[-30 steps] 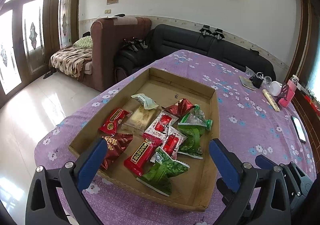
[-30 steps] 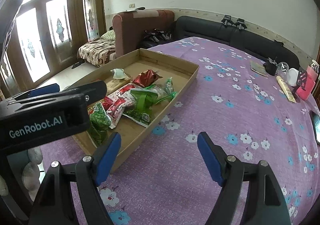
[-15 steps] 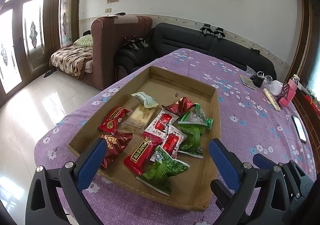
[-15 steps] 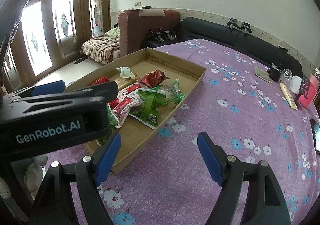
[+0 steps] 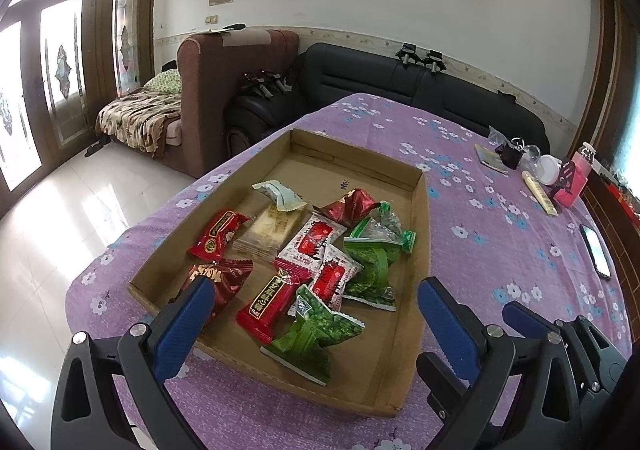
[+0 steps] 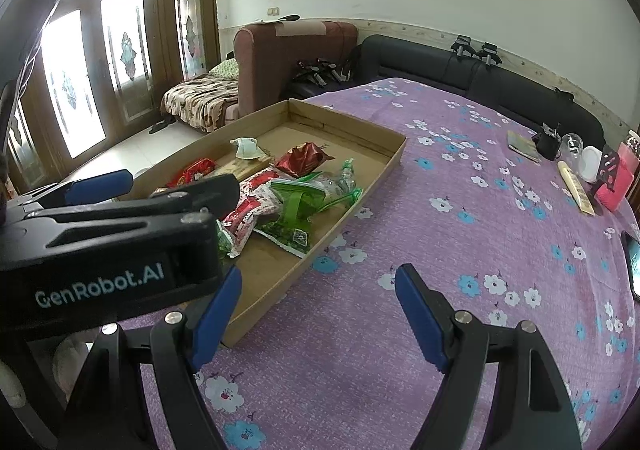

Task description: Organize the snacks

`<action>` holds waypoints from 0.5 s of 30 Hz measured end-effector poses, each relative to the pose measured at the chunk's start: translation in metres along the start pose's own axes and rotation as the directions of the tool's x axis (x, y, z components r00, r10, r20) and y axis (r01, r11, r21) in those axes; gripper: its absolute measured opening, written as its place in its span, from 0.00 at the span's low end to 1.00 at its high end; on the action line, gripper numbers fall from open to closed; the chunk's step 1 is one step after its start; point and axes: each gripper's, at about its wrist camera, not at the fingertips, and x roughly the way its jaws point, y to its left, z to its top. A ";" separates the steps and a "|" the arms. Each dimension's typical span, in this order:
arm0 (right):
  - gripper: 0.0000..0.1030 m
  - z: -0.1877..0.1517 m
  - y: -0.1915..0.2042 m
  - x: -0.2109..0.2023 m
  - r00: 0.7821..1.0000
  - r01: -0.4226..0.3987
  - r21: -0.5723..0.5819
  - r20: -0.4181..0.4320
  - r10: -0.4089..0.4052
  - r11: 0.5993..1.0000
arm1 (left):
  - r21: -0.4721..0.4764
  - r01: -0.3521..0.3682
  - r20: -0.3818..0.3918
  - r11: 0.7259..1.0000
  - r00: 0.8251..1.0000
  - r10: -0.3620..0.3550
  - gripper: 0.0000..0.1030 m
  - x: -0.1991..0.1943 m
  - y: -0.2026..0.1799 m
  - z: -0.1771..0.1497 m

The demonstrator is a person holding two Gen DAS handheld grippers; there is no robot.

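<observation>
Snacks (image 5: 320, 266) red and green, loose in cardboard tray (image 5: 418, 234), purple tablecloth (image 5: 480, 250)

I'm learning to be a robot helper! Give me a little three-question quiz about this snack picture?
1. True or false: the left claw is squeezing a snack.
2. Where do the snack packets, such as the green packet, lie? A) in the cardboard tray B) loose on the purple tablecloth C) on the black sofa
3. Fill the gap: the right claw hangs over the flowered ____, beside the tray.

Key: 1 false, its jaws stand open with nothing gripped. 2 A. 3 tablecloth.
</observation>
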 end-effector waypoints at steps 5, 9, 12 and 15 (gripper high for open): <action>0.76 0.000 -0.002 -0.001 1.000 0.000 0.003 0.002 0.000 1.000 | 0.003 0.001 0.001 1.000 1.000 -0.001 0.99 -0.001 -0.002 0.000; 0.76 0.000 -0.004 -0.001 1.000 -0.004 0.006 0.007 0.004 1.000 | 0.002 0.000 0.001 1.000 1.000 0.000 1.00 -0.002 -0.002 0.000; 0.76 0.000 -0.004 -0.003 1.000 -0.008 0.004 0.011 0.007 1.000 | -0.002 0.008 0.000 1.000 1.000 -0.008 1.00 -0.003 -0.004 0.000; 0.76 -0.001 -0.004 -0.005 1.000 -0.012 0.004 0.015 0.012 1.000 | -0.005 0.028 -0.003 1.000 1.000 -0.028 0.99 -0.005 -0.007 0.000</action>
